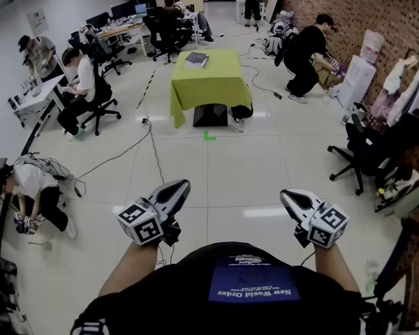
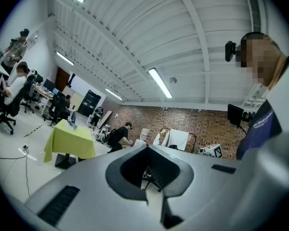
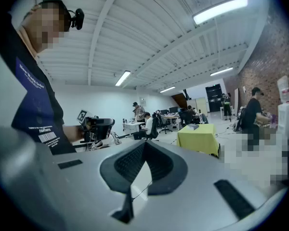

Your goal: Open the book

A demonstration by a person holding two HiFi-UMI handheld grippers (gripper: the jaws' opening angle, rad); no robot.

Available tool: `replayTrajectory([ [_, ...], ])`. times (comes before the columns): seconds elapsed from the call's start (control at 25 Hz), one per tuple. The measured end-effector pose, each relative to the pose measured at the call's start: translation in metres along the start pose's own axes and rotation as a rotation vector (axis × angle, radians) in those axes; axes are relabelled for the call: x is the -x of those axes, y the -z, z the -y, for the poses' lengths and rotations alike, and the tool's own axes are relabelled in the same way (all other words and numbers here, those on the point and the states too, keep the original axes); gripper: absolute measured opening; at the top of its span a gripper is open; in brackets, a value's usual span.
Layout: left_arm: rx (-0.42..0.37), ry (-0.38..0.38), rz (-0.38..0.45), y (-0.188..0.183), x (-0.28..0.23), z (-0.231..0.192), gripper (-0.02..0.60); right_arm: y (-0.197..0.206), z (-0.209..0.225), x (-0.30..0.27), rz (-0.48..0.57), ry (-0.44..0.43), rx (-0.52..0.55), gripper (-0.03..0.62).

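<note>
A closed book (image 1: 196, 60) lies on the far side of a small table under a yellow-green cloth (image 1: 209, 86), several steps ahead across the tiled floor. In the left gripper view the table (image 2: 70, 139) stands at the left, and in the right gripper view the table (image 3: 198, 137) carries the book (image 3: 193, 126). My left gripper (image 1: 182, 185) and right gripper (image 1: 285, 195) are held out in front of my body, roughly level, far from the table. Both are shut with nothing between the jaws.
Cables (image 1: 152, 149) trail over the floor between me and the table, near a green tape mark (image 1: 209, 137). Seated people and office chairs (image 1: 98, 107) line the left. At the right, a person crouches (image 1: 304, 58) by the brick wall, and a black chair (image 1: 359, 152) stands nearer.
</note>
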State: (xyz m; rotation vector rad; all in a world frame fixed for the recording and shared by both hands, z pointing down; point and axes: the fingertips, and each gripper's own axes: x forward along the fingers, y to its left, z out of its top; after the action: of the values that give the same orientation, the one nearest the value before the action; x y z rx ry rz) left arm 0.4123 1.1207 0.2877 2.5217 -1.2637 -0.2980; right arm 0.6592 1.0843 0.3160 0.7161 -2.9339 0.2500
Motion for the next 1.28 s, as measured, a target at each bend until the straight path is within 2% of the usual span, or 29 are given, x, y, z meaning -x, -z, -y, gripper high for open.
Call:
replayTrajectory([
  [0.2,-0.007,0.038,-0.035,0.006,-0.032,-0.001,0.008,-0.002,0.023,-0.014,-0.004,-0.004,0.01,-0.014],
  [0.36,-0.016,0.039,-0.034,-0.001,-0.032,-0.025,0.008,-0.003,0.025,-0.046,-0.004,-0.024,0.021,-0.014],
  [0.52,-0.005,0.039,-0.001,-0.021,-0.02,-0.075,0.008,-0.014,0.019,-0.099,-0.027,-0.034,0.051,-0.014],
  [0.8,-0.06,0.08,-0.006,-0.083,0.01,-0.193,0.008,-0.067,0.002,-0.231,0.0,-0.02,0.113,-0.014],
  [0.92,-0.095,0.076,-0.027,-0.093,0.029,-0.237,0.008,-0.071,-0.004,-0.285,-0.004,-0.019,0.105,-0.014],
  [1.12,-0.097,0.062,-0.03,-0.108,0.042,-0.296,0.008,-0.07,-0.014,-0.361,-0.053,-0.075,0.121,-0.014],
  [1.28,-0.098,0.044,-0.03,-0.118,0.029,-0.332,0.008,-0.076,0.006,-0.401,-0.072,-0.108,0.123,-0.014],
])
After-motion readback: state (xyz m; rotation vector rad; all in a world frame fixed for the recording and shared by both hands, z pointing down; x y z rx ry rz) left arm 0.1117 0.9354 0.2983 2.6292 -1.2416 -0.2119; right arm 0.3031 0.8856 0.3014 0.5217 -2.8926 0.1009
